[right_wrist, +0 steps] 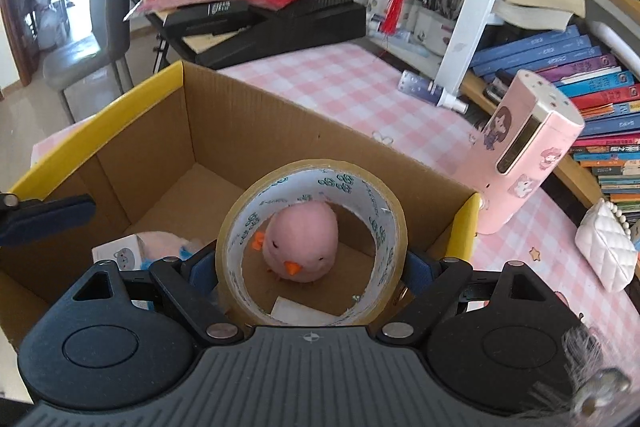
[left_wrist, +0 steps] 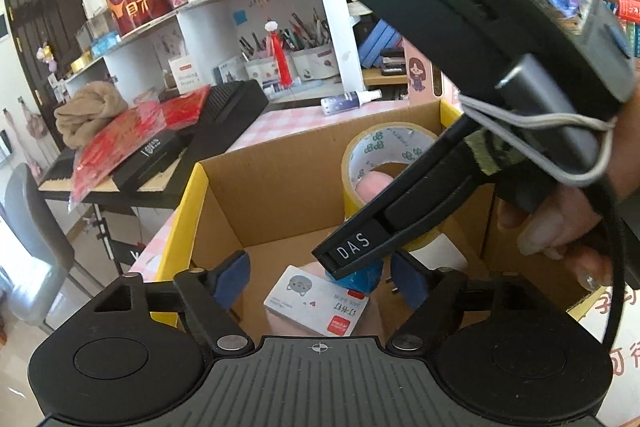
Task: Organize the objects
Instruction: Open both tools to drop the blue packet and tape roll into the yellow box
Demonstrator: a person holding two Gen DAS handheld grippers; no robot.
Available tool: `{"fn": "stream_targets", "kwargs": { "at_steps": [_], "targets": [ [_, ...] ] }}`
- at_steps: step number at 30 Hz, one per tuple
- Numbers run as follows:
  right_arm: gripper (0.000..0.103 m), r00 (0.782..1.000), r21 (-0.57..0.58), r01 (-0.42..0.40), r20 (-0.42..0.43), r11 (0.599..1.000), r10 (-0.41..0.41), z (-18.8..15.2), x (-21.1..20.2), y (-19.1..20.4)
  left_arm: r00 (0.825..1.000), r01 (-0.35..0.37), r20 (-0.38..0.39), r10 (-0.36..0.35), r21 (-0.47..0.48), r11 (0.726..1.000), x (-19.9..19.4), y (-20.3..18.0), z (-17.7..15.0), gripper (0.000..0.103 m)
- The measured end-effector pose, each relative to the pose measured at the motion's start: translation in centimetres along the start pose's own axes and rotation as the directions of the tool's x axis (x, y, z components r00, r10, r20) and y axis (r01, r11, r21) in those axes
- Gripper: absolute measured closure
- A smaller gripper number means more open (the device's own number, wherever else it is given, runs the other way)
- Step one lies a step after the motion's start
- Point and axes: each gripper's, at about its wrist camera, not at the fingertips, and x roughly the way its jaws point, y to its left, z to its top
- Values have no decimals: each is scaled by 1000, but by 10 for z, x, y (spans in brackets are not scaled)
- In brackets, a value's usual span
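Both grippers hang over an open cardboard box [right_wrist: 224,131] with yellow-edged flaps that sits on a pink checked tablecloth [right_wrist: 360,95]. The right gripper [right_wrist: 312,267] is clamped on a roll of clear tape [right_wrist: 312,239], its blue pads pressed against the roll's outer sides at nine and three o'clock, so the roll stands on edge facing its camera like a porthole. Through the hole, on the box floor, sits a pink chick toy [right_wrist: 302,243] with an orange beak, and at about seven o'clock from the roll a small white card box [right_wrist: 120,249] with a cat face lies in the near corner. From the left wrist view, the left gripper [left_wrist: 318,281] has its blue fingers [left_wrist: 232,277] spread apart with nothing pinched between them; the white card box [left_wrist: 316,303] lies on the box floor below the gap and the pads do not touch it. The right gripper's black body crosses that view from two o'clock down toward the centre, gripped by a hand [left_wrist: 560,223], with the tape roll [left_wrist: 384,163] showing behind it at one o'clock from the card box. Outside the cardboard box, at three o'clock in the right wrist view, a pink cartoon-printed container [right_wrist: 524,151] stands on the tablecloth, and a small spray bottle [right_wrist: 430,89] lies at one o'clock.
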Motion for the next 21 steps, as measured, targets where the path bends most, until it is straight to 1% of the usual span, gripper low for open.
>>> {"fn": "stream_targets", "kwargs": {
  "at_steps": [2, 4, 6, 9, 12, 15, 16, 21],
  "targets": [
    [15, 1000, -12, 6, -3, 1000, -6, 1, 2, 1, 1000, 1, 1, -1, -6, 1000, -1, 1, 0, 18],
    [15, 1000, -16, 8, -2, 1000, -8, 1, 2, 1, 1000, 0, 7, 0, -14, 1000, -3, 2, -1, 17],
    [14, 1000, -21, 11, 21, 1000, -10, 1, -1, 1, 1000, 1, 13, -1, -25, 1000, -5, 4, -1, 16],
    [9, 998, -26, 31, 46, 999, -30, 0, -9, 1, 1000, 3, 24, -2, -39, 999, -8, 6, -1, 13],
    [9, 996, -2, 41, 79, 999, -41, -1, -21, -1, 999, 9, 41, -7, -51, 999, -14, 9, 0, 13],
    [8, 989, 38, 61, 134, 997, -65, -5, -41, -4, 998, 17, 69, -13, -64, 998, -23, 13, 0, 10],
    [8, 985, 54, 68, 154, 996, -76, -7, -48, -5, 997, 17, 78, -12, -70, 997, -27, 14, 0, 8],
    [8, 962, 144, 112, 233, 983, -144, -19, -83, -12, 993, 16, 116, -2, -116, 993, -44, 25, -3, 7]
  ]
}}
